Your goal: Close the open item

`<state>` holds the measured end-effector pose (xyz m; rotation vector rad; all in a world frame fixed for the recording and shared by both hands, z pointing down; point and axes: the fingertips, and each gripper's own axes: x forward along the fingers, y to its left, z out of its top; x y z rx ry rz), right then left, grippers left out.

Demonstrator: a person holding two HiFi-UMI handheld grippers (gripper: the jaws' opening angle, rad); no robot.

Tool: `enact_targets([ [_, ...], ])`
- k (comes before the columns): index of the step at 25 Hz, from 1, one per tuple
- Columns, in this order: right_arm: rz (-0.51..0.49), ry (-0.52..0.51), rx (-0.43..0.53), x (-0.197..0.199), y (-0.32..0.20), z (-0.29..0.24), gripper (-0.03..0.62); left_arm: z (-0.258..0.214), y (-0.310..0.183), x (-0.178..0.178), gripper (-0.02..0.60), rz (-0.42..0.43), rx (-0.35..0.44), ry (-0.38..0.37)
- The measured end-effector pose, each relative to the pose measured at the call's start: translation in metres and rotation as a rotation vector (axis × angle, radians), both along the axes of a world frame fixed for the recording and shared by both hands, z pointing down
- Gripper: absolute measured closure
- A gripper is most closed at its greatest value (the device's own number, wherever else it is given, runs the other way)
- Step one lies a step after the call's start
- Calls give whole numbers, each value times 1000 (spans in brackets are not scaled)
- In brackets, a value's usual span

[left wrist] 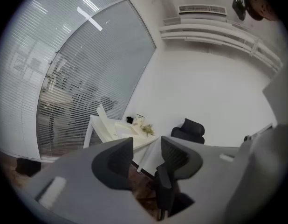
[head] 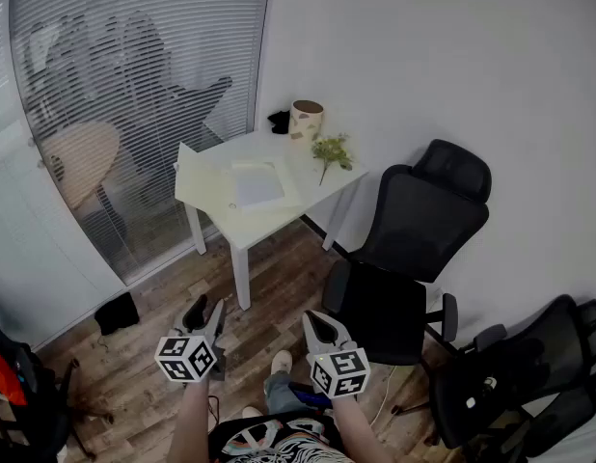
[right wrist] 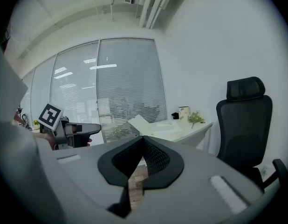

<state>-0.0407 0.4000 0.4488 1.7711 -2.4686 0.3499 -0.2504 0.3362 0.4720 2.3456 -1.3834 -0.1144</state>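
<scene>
A flat white box (head: pixel 238 186) lies on the small white table (head: pixel 279 222) across the room, its lid standing up at the left side. It also shows far off in the left gripper view as the box (left wrist: pixel 110 127) and in the right gripper view as the box (right wrist: pixel 147 124). My left gripper (head: pixel 207 309) (left wrist: pixel 146 148) hangs low over the wood floor, jaws open and empty. Beside it, my right gripper (head: pixel 313 319) (right wrist: pixel 144 139) has its jaws shut on nothing. Both are well short of the table.
On the table's far end stand a patterned cup (head: pixel 306 120), a small black object (head: pixel 280 121) and a green sprig (head: pixel 332 150). A black office chair (head: pixel 414 249) sits right of the table, with more chairs (head: pixel 529 374) at the lower right. A glass wall with blinds (head: pixel 134 85) runs along the left, and a black bag (head: pixel 116 313) lies on the floor.
</scene>
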Motion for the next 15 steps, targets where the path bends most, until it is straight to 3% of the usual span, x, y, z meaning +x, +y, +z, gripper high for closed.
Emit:
enact_targets([
  [3, 11, -15, -7, 6, -4, 2, 594, 6, 1, 8, 339, 34, -22, -22],
  [8, 18, 76, 5, 9, -22, 5, 594, 12, -11, 8, 337, 29, -30, -85],
  [15, 30, 53, -41, 25, -72, 34, 594, 39, -61, 13, 339, 7, -93, -72],
])
